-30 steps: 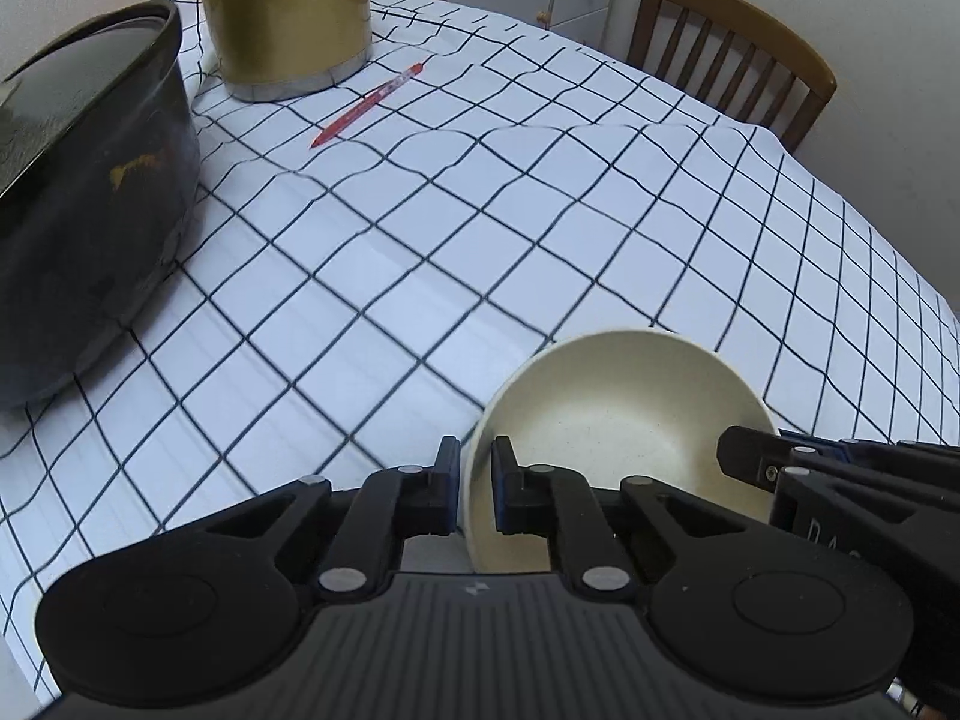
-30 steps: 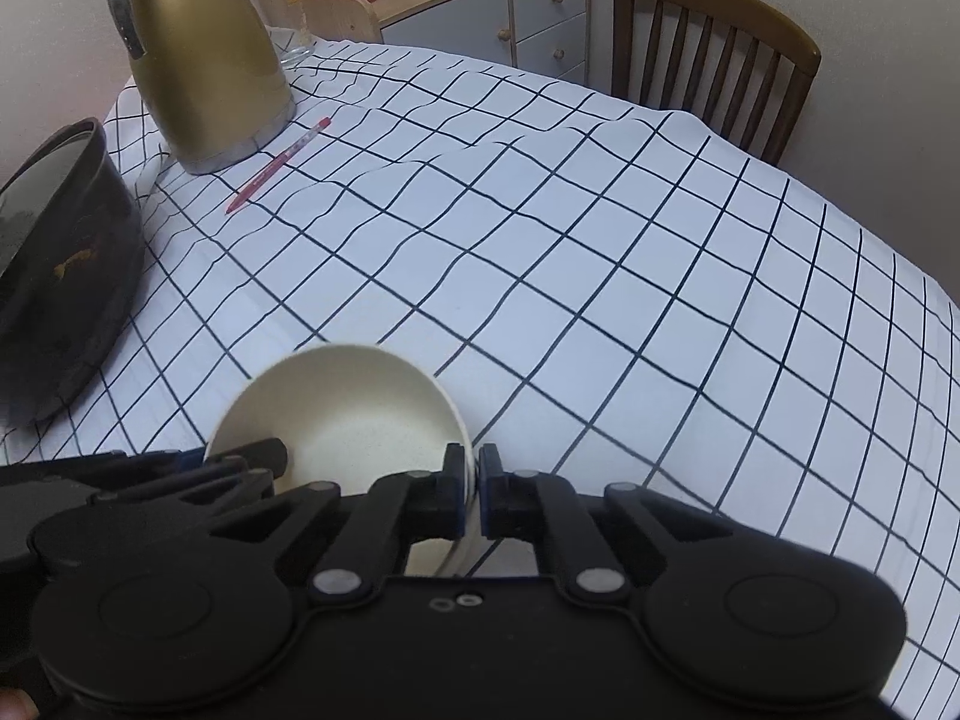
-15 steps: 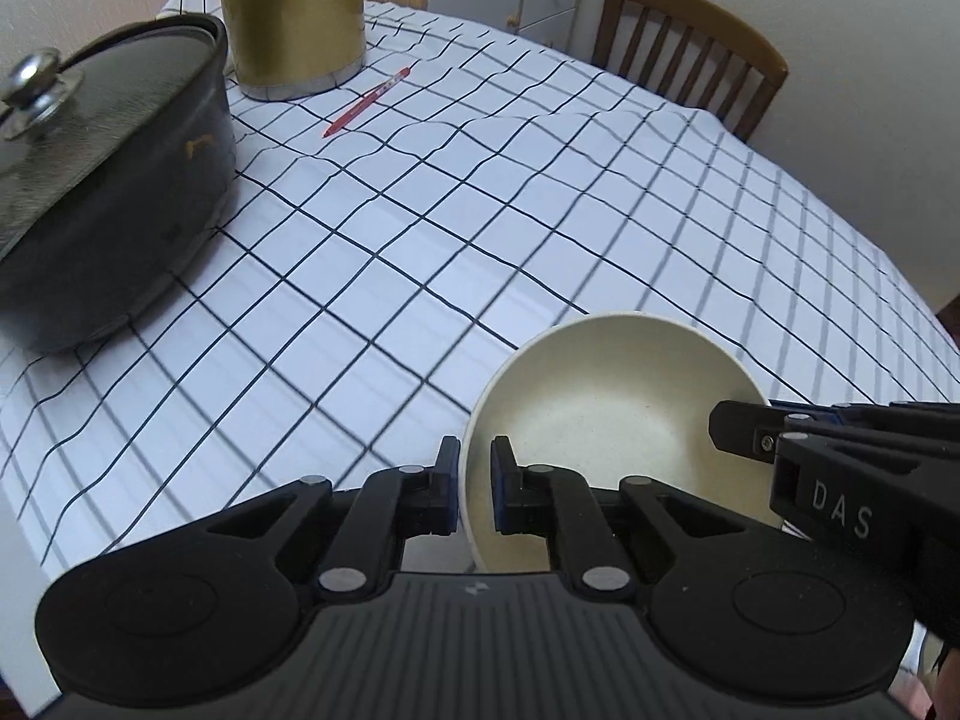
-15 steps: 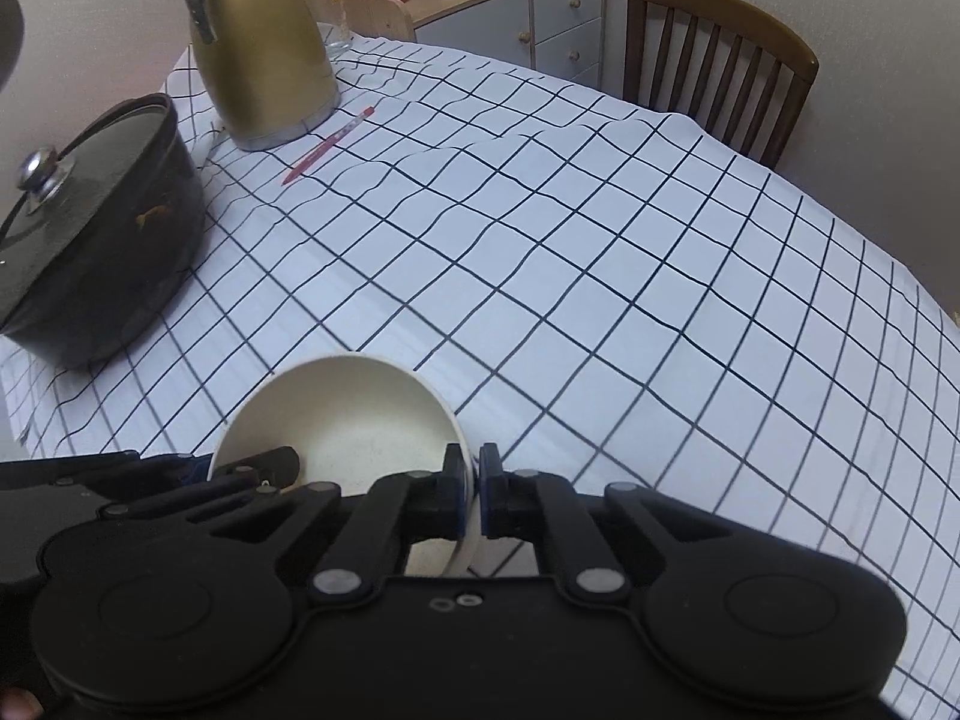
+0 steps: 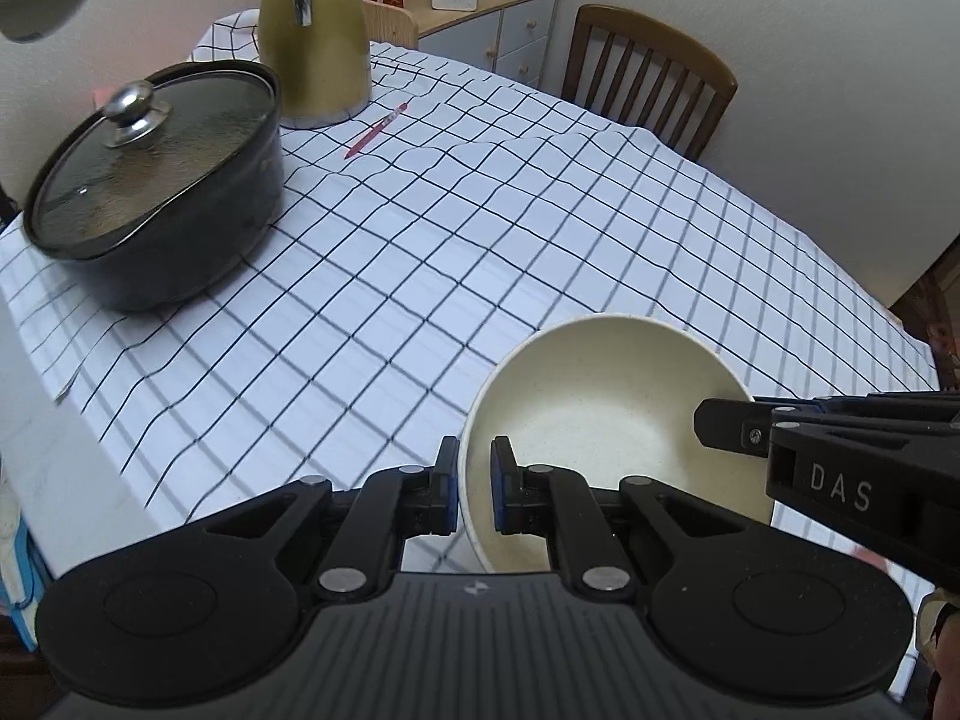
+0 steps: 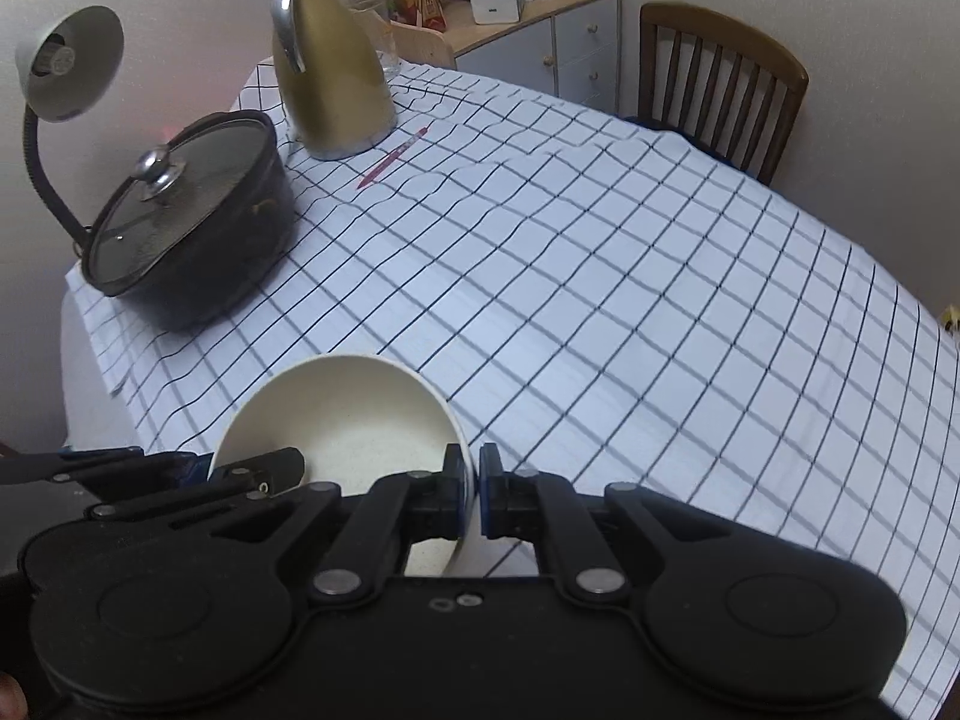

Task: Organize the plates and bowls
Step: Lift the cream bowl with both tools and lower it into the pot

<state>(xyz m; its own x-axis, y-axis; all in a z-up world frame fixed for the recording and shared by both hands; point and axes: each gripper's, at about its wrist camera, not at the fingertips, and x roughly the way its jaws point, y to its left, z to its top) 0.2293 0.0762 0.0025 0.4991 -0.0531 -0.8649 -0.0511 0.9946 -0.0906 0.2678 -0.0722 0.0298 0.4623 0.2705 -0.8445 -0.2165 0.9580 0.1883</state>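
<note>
Left gripper (image 5: 475,483): closed on the left rim of the cream bowl (image 5: 606,432), one fingertip inside the wall and one outside. Right gripper (image 6: 471,489): closed on the opposite rim of the same bowl (image 6: 342,420). The bowl sits at lower centre of both views, tilted, above the checked tablecloth (image 5: 480,228); contact with the cloth cannot be determined. Upper left of the frame: a black lidded pot (image 5: 162,180), with a gold jug (image 5: 315,36) behind it. A red pen (image 5: 375,131) lies just beside the jug. A wooden chair (image 5: 651,69) stands at upper right.
</note>
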